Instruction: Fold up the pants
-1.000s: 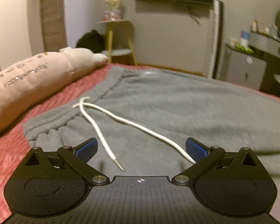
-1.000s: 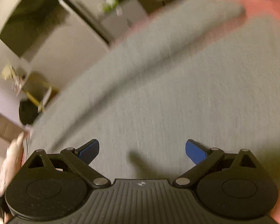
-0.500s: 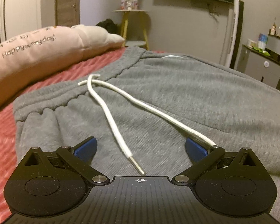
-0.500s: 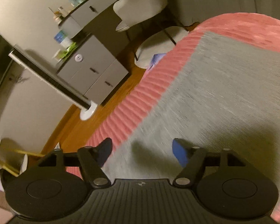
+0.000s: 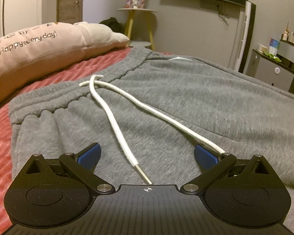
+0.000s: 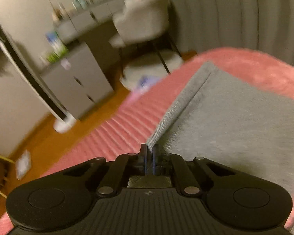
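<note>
Left hand-held gripper [image 5: 146,153] spread wide at the bottom of the left wrist view, blue pads [image 5: 89,155] well apart, gripping nothing; low over the grey pants [image 5: 186,101] spread across the middle of the frame on the red bed [image 5: 2,137]. White drawstring [image 5: 115,125] running down from the waistband at centre, one metal-tipped end lying between the pads, the other strand passing just beside or against the right pad; contact there cannot be told. Pink pillow [image 5: 39,49] at upper left, beside the waistband. Right hand-held gripper [image 6: 150,150] at lower centre of the right wrist view, just closed, pads nearly together and pinched on the ribbed cuff [image 6: 162,125] of the pants [image 6: 235,121], which fill the right side of that frame. Red bed [image 6: 115,133] to the left of the cuff; background blurred.
</note>
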### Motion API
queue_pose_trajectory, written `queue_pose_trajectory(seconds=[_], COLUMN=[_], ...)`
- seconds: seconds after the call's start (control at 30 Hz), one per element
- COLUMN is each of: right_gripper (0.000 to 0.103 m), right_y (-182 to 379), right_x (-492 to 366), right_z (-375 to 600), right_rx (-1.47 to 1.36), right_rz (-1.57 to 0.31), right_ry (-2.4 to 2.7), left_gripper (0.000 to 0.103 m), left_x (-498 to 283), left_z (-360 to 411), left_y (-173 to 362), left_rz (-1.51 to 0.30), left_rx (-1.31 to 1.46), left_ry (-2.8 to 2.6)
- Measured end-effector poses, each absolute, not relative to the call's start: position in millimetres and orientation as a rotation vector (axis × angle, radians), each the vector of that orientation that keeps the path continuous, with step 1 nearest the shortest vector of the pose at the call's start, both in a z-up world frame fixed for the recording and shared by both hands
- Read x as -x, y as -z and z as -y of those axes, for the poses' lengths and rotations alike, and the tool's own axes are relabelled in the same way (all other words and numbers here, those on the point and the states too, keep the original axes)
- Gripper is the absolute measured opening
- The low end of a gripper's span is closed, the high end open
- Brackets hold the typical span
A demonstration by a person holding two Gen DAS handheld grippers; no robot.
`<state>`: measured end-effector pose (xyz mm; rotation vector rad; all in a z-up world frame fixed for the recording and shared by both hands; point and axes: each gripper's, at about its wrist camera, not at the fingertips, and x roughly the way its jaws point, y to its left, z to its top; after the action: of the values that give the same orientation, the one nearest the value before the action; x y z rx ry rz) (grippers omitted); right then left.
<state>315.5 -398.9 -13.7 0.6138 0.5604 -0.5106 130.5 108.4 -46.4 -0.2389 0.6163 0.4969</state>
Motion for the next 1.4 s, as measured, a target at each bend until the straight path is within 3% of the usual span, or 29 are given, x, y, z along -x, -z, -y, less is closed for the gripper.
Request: queue_pose_trajectory(seconds=[0.13, 0.27, 0.37, 0.47, 0.53, 0.6, 0.67, 0.87, 0.93, 1.0, 1.03, 1.1, 1.13, 1.2, 1.4], right_gripper=[0.004, 0.001, 0.006, 0.007, 0.023, 0.063, 0.067, 0.065, 0.061, 0.040, 0.035, 0.007, 0.007, 0.006, 0.006], right_y=[-6.3, 24.7, 57.7, 62.0, 45.0, 35.0, 34.0, 61.0, 67.7, 70.4, 69.7, 64.9, 62.7, 60.8, 21.3], right_x=[-197.1, -90.9, -55.3, -54.3, -74.7, -102.8, -138.0, -204.2, -208.8, -205.9, -206.1, -201.8, -199.2, -194.0, -134.7], right_z=[377.5, 354.5, 361.4, 379.6, 372.9, 359.1, 348.7, 351.3, 355.9, 359.1, 364.0, 367.8, 372.1, 375.0, 423.8], right_rx=[-0.624, -0.665, -0.738, -0.870, -0.678, -0.409, -0.195, 0.037, 0.031, 0.019, 0.008, -0.033, -0.057, -0.107, -0.426], right_rz=[-0.424, -0.450, -0.537, -0.507, -0.494, -0.525, -0.567, -0.723, -0.732, -0.721, -0.716, -0.694, -0.687, -0.669, -0.494], right_ry=[0.442, 0.517, 0.574, 0.516, 0.503, 0.492, 0.425, 0.446, 0.433, 0.421, 0.422, 0.417, 0.416, 0.416, 0.495], left_gripper=[0.103, 0.103, 0.103, 0.103, 0.103, 0.103, 0.103, 0.103, 0.098, 0.076, 0.071, 0.060, 0.056, 0.008, 0.006], left_x=[-123.3, -114.6, -111.4, -113.6, -123.9, -143.9, -175.6, -289.6, -326.4, -353.3, -365.5, -380.5, -384.2, -385.9, -325.3], left_z=[-114.2, -120.4, -121.6, -121.4, -122.2, -124.5, -129.6, -129.5, -126.7, -123.0, -120.2, -115.7, -114.8, -115.1, -131.5], left_y=[42.1, 33.9, 23.8, 6.1, -7.7, -19.4, -27.4, -28.6, -18.3, -5.5, 3.4, 15.4, 17.9, 16.0, -39.6], left_rz=[-0.600, -0.579, -0.581, -0.564, -0.562, -0.585, -0.607, -0.726, -0.803, -0.866, -0.918, -0.980, -0.977, -0.955, -0.751], left_rx=[0.276, 0.345, 0.386, 0.419, 0.452, 0.487, 0.550, 0.693, 0.691, 0.687, 0.691, 0.686, 0.676, 0.678, 0.721], left_ry=[-0.465, -0.434, -0.390, -0.309, -0.238, -0.158, -0.093, -0.069, -0.108, -0.119, -0.126, -0.135, -0.149, -0.135, 0.003])
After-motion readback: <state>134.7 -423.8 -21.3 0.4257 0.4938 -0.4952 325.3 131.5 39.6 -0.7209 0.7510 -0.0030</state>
